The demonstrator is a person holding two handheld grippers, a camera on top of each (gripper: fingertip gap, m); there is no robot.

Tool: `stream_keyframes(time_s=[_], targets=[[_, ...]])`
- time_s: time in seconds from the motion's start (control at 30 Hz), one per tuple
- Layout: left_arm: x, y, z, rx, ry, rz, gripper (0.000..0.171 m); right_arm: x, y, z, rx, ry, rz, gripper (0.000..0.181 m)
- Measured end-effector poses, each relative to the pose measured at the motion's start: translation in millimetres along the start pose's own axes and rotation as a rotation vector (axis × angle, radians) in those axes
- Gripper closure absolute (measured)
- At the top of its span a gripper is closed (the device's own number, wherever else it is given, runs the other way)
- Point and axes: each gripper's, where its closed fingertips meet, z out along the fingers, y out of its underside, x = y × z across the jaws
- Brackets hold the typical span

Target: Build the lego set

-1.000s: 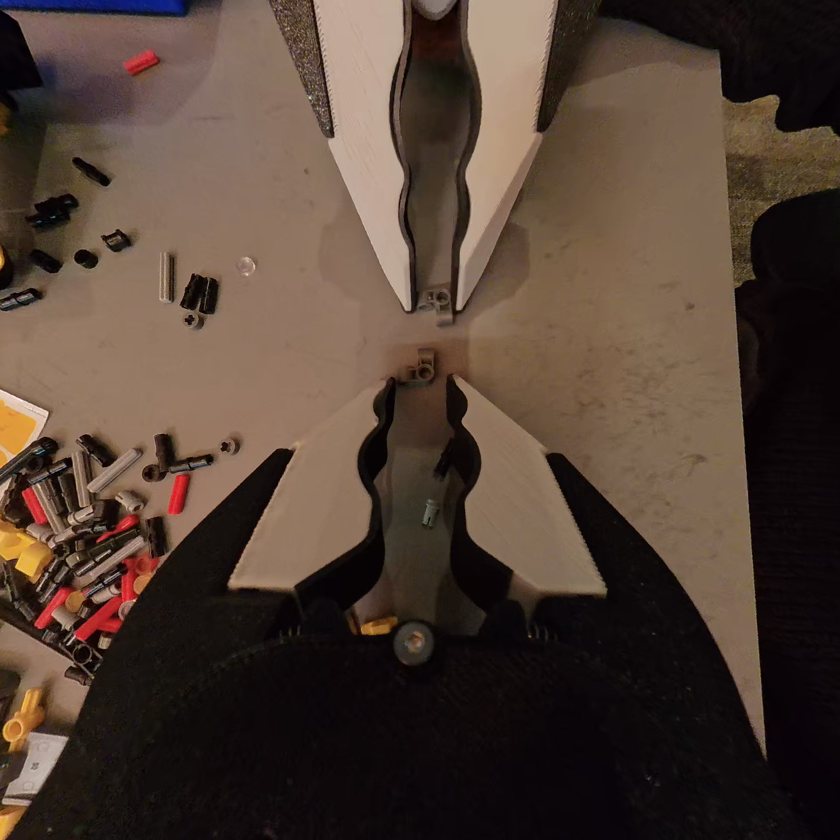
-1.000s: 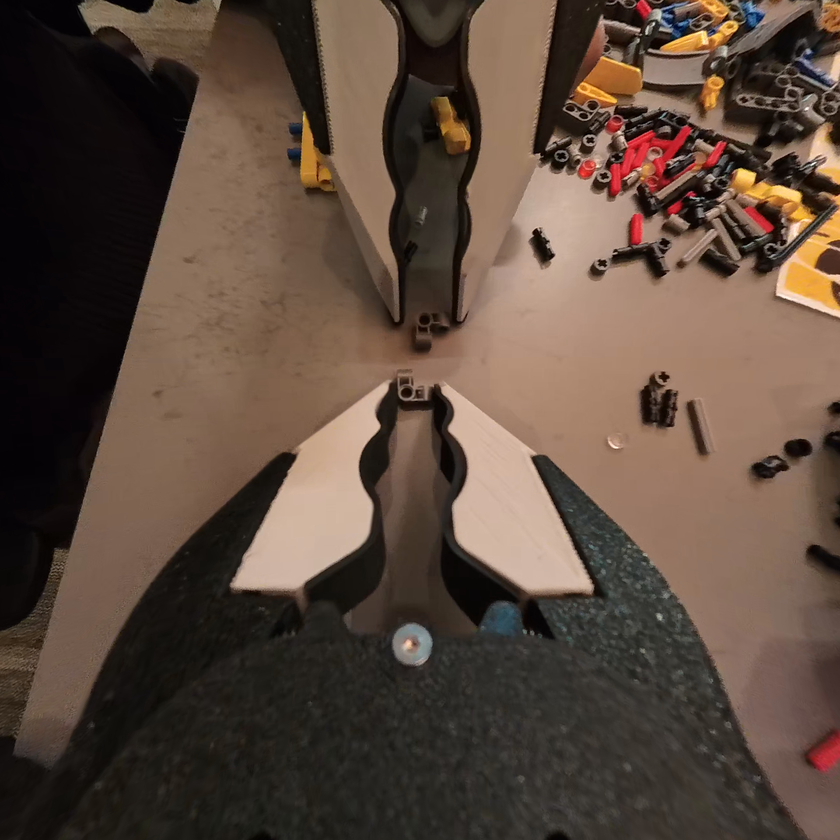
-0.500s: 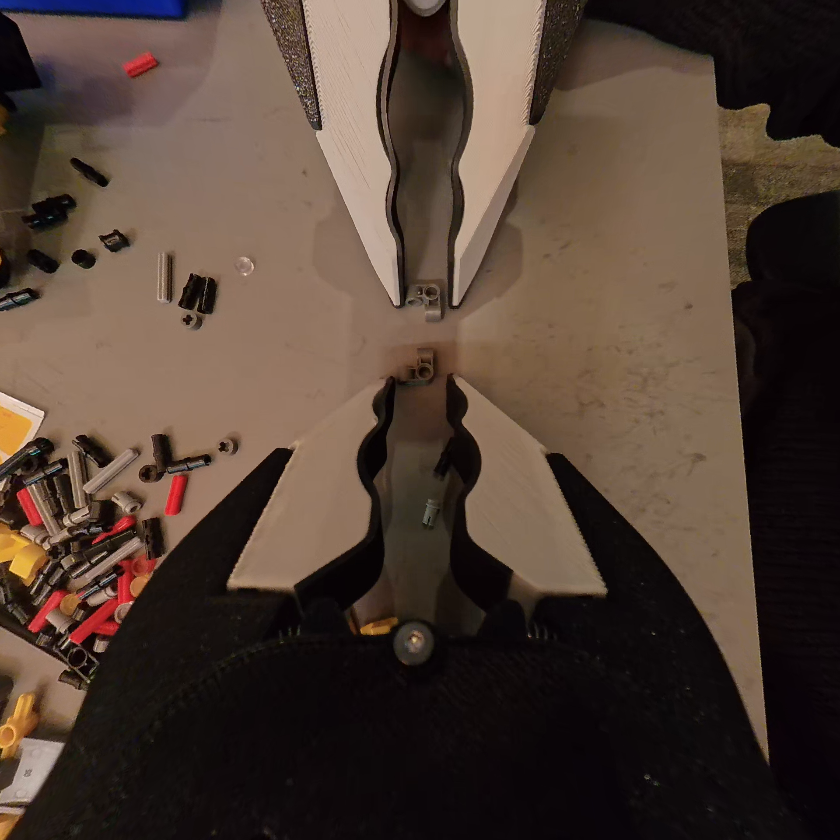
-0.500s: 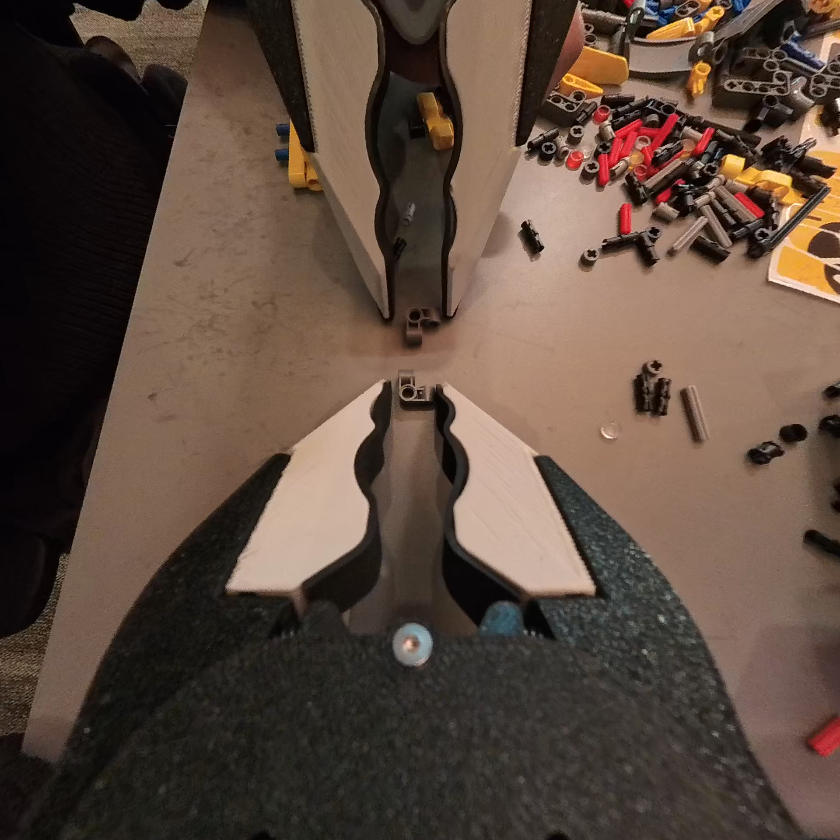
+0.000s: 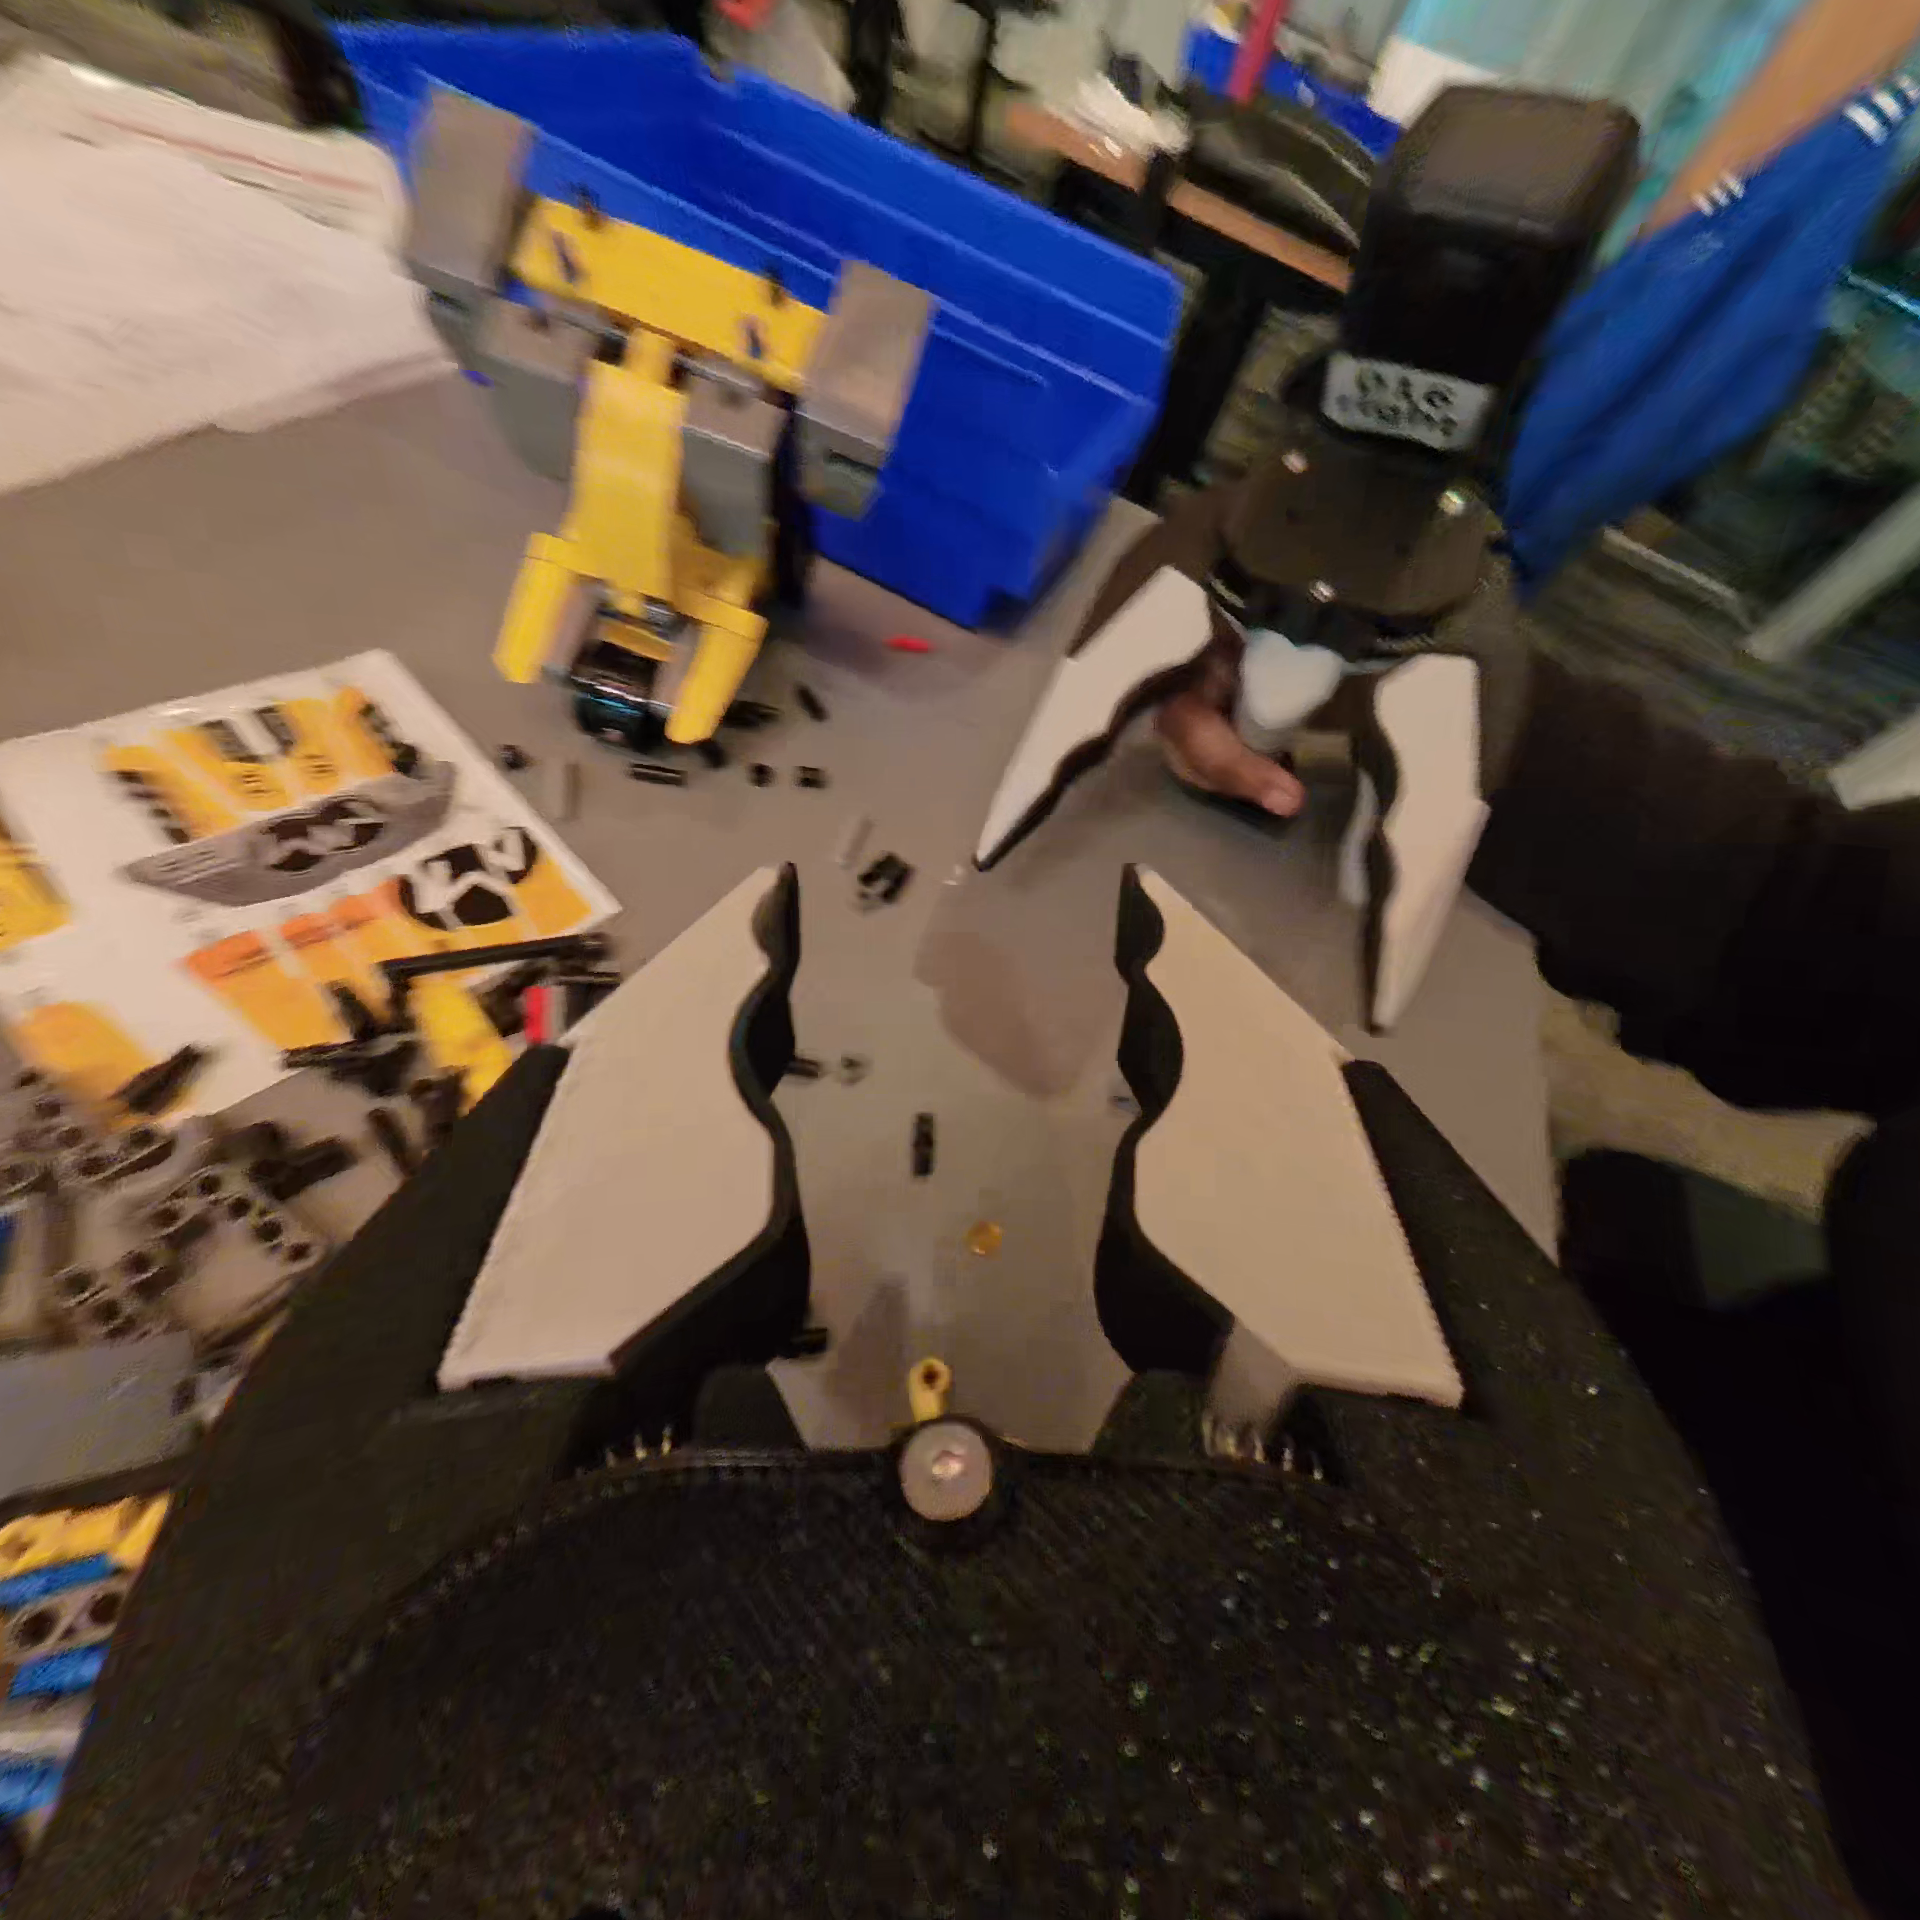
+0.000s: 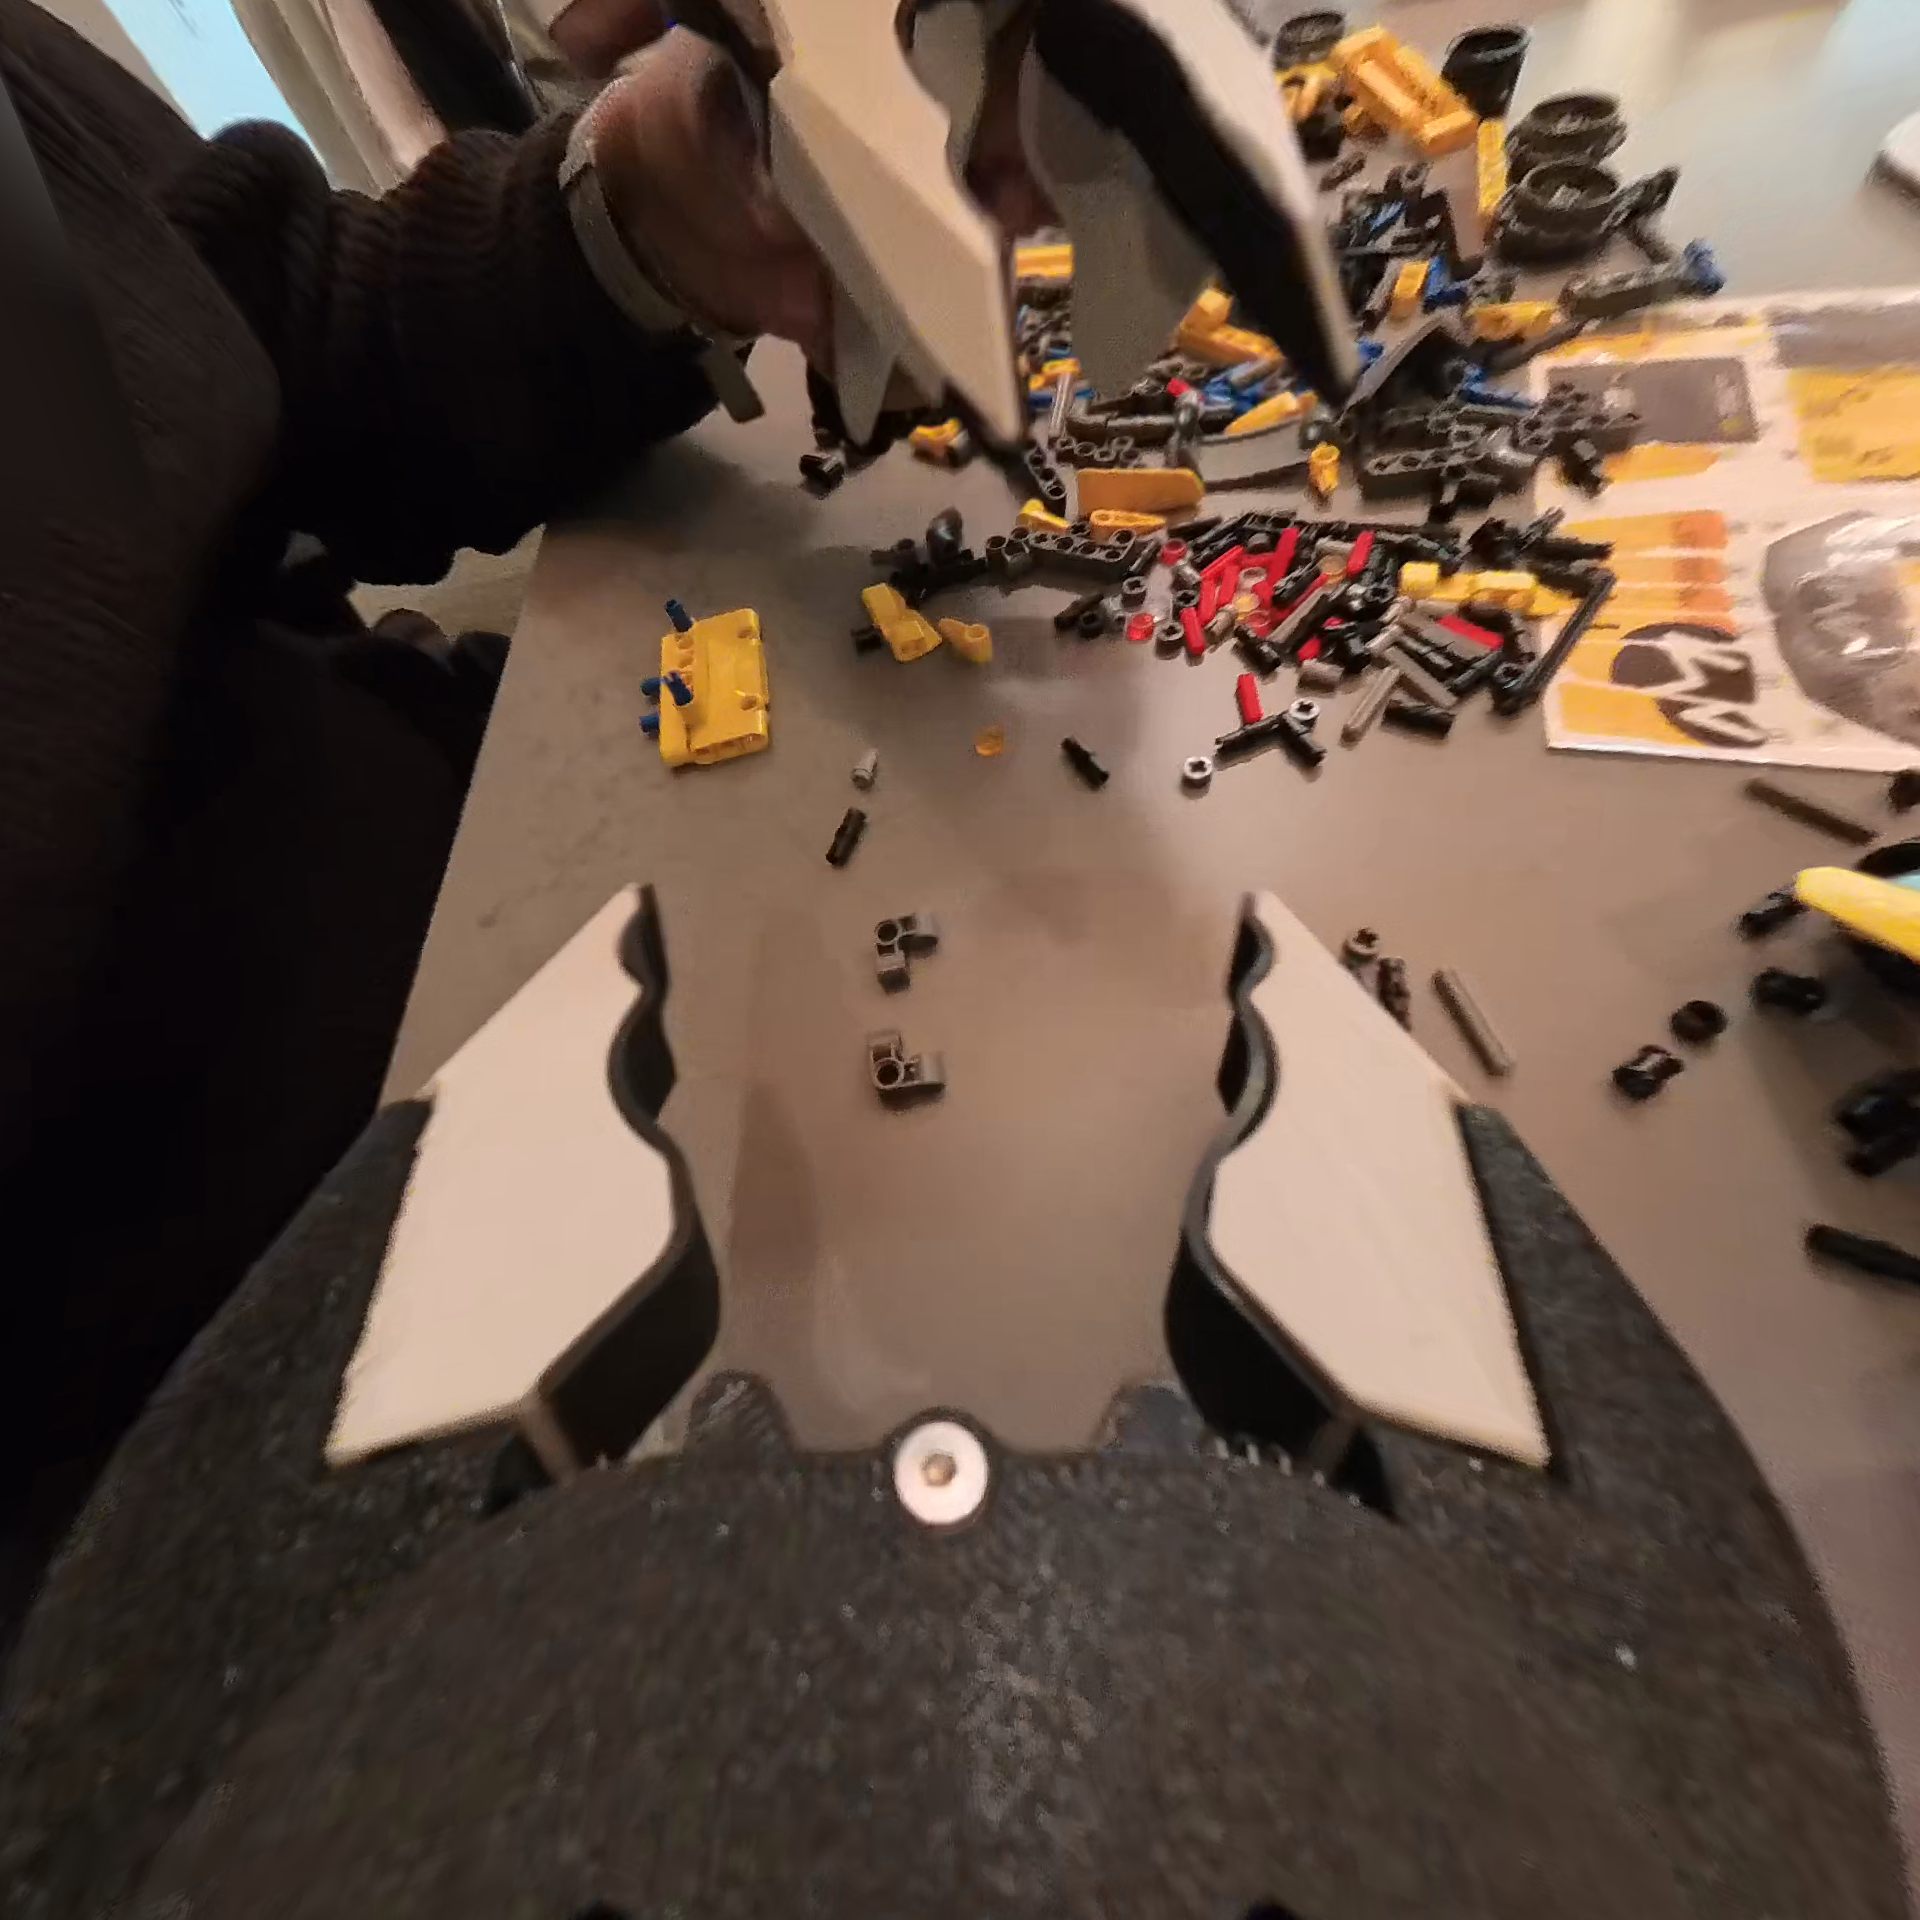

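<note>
Now two grey connectors (image 6: 902,1010) lie loose between spread right gripper (image 6: 945,914) jaws.

Both hand-held grippers (image 5: 956,894) (image 6: 940,914) opened, lifted apart; two grey connectors (image 6: 906,1068) released onto table (image 6: 1039,852).

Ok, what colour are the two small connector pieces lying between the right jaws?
Both connector pieces are dark grey, seen best in the right wrist view.

- Two grippers are showing: the left gripper (image 5: 956,904) and the right gripper (image 6: 945,914), both spread wide.
- Two small grey connectors (image 6: 902,948) (image 6: 902,1065) are lying on the table (image 6: 1039,1247).
- One yellow panel (image 6: 715,686) is sitting apart.
- One blue bin (image 5: 935,343) is standing behind.
- One sticker sheet (image 5: 291,852) is lying flat.
</note>
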Motion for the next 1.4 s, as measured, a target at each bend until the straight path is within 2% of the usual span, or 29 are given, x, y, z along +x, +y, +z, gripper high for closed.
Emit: stream_keyframes(time_s=[0.03, 0.07, 0.23, 0.37, 0.43, 0.5, 0.63, 0.77, 0.9, 1.13, 1.3, 1.4], targets=[[-5.9, -1.9, -2.1, 0.022, -0.025, -0.016, 0.110, -0.7, 0.8, 1.4, -0.008, -0.016, 0.015, 0.063], [-9.7, -3.0, -3.8, 0.038, -0.037, -0.031, 0.106, 0.1, 0.6, 1.9, -0.008, -0.013, 0.015, 0.062], [-19.5, 0.7, -12.5, 0.063, -0.070, -0.054, 0.089, 10.4, -4.1, 0.7, 0.010, 0.088, -0.057, 0.062], [-22.3, 2.4, -25.0, 0.091, -0.108, 0.008, 0.088, 19.2, -5.1, -1.6, 0.013, 0.160, -0.092, 0.060], [-21.9, 0.7, -32.8, 0.114, -0.122, 0.034, 0.092, 25.9, -5.6, -4.3, 0.016, 0.198, -0.094, 0.079], [-21.3, -4.7, -42.2, 0.155, -0.137, 0.059, 0.098, 30.8, -2.8, -5.9, 0.004, 0.212, -0.082, 0.089], [-20.2, -19.4, -59.7, 0.259, -0.152, 0.077, 0.111, 37.3, -3.9, -10.1, 0.019, 0.222, -0.051, 0.122], [-29.3, -16.9, -63.3, 0.248, -0.201, 0.074, 0.114, 57.4, -10.2, -24.8, 0.070, 0.343, -0.077, 0.150], [-27.6, -17.1, -63.3, 0.251, -0.206, 0.083, 0.118, 64.3, -18.9, -36.6, 0.144, 0.377, -0.052, 0.158], [-29.3, -8.6, -55.5, 0.218, -0.201, 0.074, 0.124, 78.1, -31.6, -54.8, 0.250, 0.469, -0.017, 0.148], [-26.9, -5.5, -51.5, 0.208, -0.180, 0.061, 0.124, 84.2, -40.1, -69.6, 0.338, 0.517, 0.010, 0.158], [-28.5, -3.4, -50.1, 0.202, -0.188, 0.070, 0.128, 82.3, -42.3, -72.0, 0.345, 0.514, 0.002, 0.155]])
